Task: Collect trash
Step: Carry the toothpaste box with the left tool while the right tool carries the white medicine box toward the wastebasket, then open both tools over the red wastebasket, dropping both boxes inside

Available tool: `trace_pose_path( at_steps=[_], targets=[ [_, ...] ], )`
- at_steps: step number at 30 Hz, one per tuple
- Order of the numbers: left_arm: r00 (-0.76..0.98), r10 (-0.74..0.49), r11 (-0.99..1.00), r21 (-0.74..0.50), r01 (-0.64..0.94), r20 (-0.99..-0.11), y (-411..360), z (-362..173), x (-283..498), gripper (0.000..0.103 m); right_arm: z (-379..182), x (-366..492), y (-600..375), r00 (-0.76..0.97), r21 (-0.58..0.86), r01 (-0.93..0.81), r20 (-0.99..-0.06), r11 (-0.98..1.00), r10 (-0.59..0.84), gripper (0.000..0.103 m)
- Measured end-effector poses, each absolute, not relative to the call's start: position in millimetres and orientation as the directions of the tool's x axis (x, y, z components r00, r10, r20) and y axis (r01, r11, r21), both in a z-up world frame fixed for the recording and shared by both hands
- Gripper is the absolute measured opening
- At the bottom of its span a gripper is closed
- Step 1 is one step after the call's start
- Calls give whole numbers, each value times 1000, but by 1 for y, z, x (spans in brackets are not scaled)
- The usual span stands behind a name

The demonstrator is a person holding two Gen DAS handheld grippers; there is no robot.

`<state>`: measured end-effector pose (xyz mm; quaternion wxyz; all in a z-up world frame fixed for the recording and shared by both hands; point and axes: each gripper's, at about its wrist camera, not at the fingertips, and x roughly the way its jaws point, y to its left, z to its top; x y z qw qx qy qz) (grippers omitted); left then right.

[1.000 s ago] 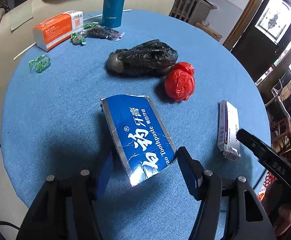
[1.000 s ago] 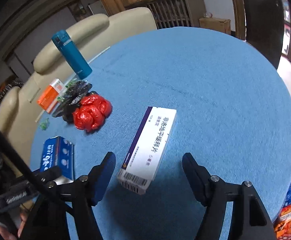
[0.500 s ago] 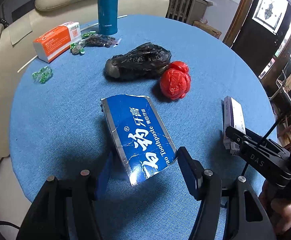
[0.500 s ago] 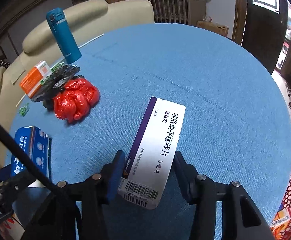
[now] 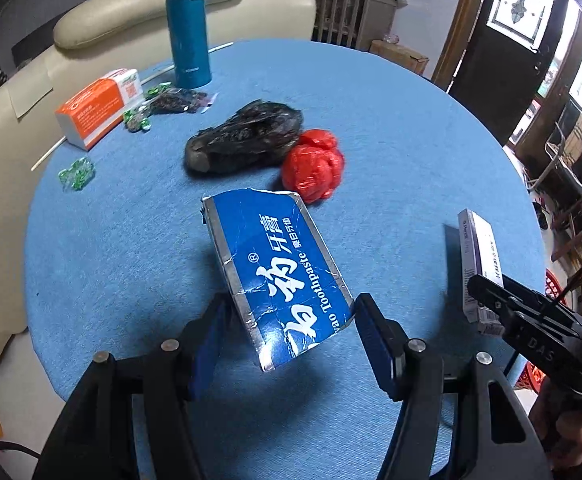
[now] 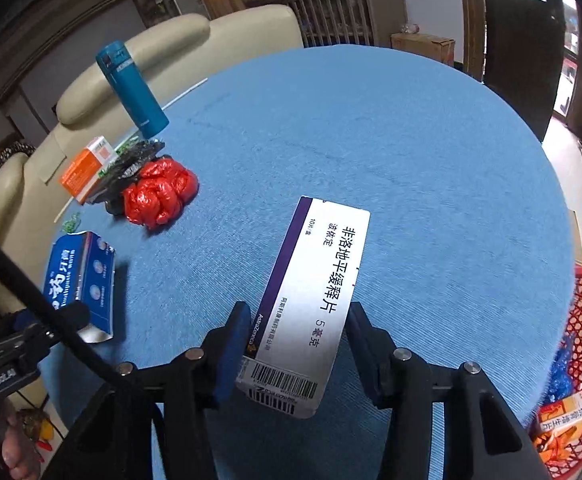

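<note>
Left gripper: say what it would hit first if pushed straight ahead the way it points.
The left gripper is shut on the toothpaste box. Beyond the box's far end, the red plastic bag lies nearest that line, though depth is uncertain.

The left gripper (image 5: 287, 332) is clamping a toothpaste box (image 5: 275, 276) above the table; the right gripper (image 6: 297, 344) is pinching a medicine box (image 6: 311, 300) likewise.

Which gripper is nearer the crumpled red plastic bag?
Left. The left gripper, holding the blue toothpaste box, faces the red bag just beyond it; the right gripper sits farther off, toward the table edge.
</note>
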<state>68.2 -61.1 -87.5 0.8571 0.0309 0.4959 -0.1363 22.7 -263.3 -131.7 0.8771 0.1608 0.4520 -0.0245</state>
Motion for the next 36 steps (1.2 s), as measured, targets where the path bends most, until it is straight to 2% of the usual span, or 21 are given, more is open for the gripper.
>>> trace_pose_path(
  at_steps=[11,20,36],
  targets=[
    [482,-227,931,-43,363,-846,-102,-71,49,65,-121,-25,-298,628,285,242,-774,927,75,52],
    [488,-269,861,19,508,-831,-167,-55,21,65,-112,-70,-336,668,320,303,-743,898,40,52],
    [349,-336,685,27,728,-875,-289,-69,-19,66,-128,-152,-416,682,389,471,-730,792,-47,52]
  ],
)
